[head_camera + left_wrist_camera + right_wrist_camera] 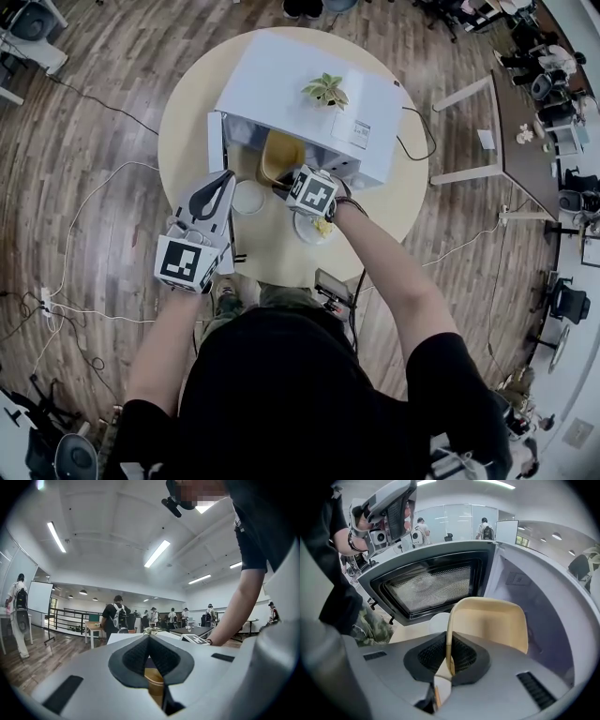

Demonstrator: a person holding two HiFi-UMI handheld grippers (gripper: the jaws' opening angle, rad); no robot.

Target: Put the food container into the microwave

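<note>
- Bench (187,141): carries the microwave (281,89), door open.
- Food container (492,620): at the cavity mouth, seemingly going in.
- Right gripper (449,658): jaws clamped on its rim; next, push deeper, lower, release.
- Left gripper (149,641): jaws together, empty.

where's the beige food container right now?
Head view centre: the beige plastic food container is at the open mouth of the white microwave, rim pinched in the right gripper, the open mesh-window door on its left.

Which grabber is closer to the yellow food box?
Right. The right gripper is clamped on the rim of the food container; the left gripper hovers apart, above the open door.
</note>
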